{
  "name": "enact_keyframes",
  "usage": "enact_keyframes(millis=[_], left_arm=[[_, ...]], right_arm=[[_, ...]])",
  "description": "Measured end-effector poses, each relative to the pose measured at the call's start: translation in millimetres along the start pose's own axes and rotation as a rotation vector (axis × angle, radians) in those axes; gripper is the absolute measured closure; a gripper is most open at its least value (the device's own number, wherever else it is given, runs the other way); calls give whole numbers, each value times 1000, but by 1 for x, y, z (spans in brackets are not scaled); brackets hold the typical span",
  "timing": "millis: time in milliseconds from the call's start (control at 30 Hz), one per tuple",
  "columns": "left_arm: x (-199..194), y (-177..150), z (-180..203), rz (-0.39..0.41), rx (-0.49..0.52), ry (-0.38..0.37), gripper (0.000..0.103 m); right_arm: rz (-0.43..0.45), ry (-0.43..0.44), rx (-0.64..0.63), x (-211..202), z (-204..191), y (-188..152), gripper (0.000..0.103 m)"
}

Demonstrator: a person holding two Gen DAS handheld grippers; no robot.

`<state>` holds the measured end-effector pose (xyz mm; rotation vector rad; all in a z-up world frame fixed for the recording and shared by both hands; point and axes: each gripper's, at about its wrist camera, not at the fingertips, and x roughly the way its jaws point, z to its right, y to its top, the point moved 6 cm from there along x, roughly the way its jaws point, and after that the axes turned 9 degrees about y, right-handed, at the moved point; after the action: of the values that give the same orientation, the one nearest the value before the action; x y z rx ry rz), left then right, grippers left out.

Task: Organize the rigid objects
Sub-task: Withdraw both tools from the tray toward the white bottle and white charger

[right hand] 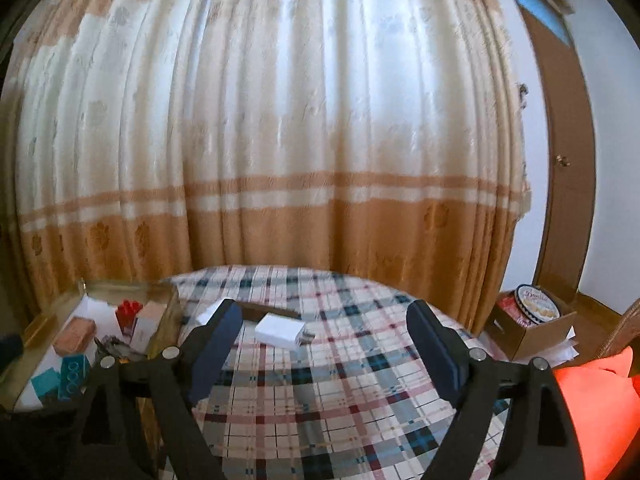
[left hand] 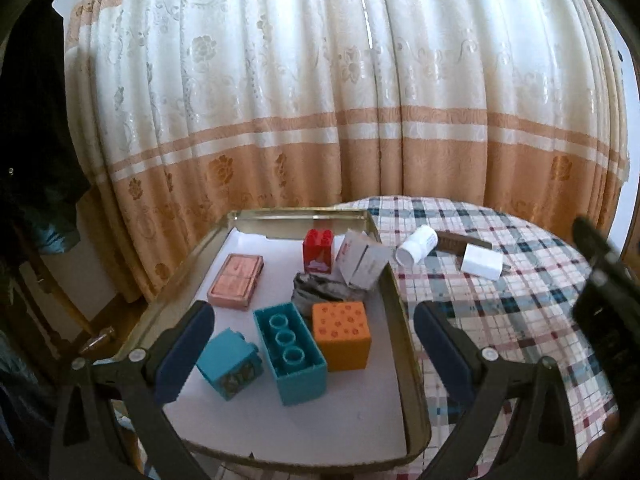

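Left wrist view
Left hand-held gripper [left hand: 314, 354]: jaws wide apart, empty, over the tray.
Tray [left hand: 394, 308]: on the table [left hand: 500, 320]; holds two teal blocks [left hand: 294, 360], an orange cube [left hand: 342, 334], a red block [left hand: 319, 254], a pink box [left hand: 236, 282] and a carton [left hand: 362, 264].
Table, right of tray: white bottle [left hand: 416, 246] on its side, white adapter [left hand: 482, 262].

Right wrist view
Right hand-held gripper [right hand: 324, 354]: jaws spread, nothing between them.
Adapter [right hand: 280, 332]: on the checked cloth, beyond the fingers.
Tray [right hand: 166, 320]: far left.
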<state>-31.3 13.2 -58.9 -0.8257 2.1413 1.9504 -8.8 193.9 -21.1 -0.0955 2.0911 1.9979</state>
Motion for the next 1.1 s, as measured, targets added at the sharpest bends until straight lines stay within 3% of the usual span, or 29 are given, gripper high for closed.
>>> enact_keyframes(millis=[67,400,633,1100], left_arm=[[-3,3,-2,21,-23,-4,2],[-7,0,5,43,13,21,2],[-3,0,-3,20,-27,23,2],[-10,1,0,61,-17,27,2]], right_arm=[[8,-18,19,-3,5,0,12],[-15,-64,35,-5,10,-5,10],[-36,-103,90,-6,21,-10,10],[-53,-108,89,-5,21,-11,10]])
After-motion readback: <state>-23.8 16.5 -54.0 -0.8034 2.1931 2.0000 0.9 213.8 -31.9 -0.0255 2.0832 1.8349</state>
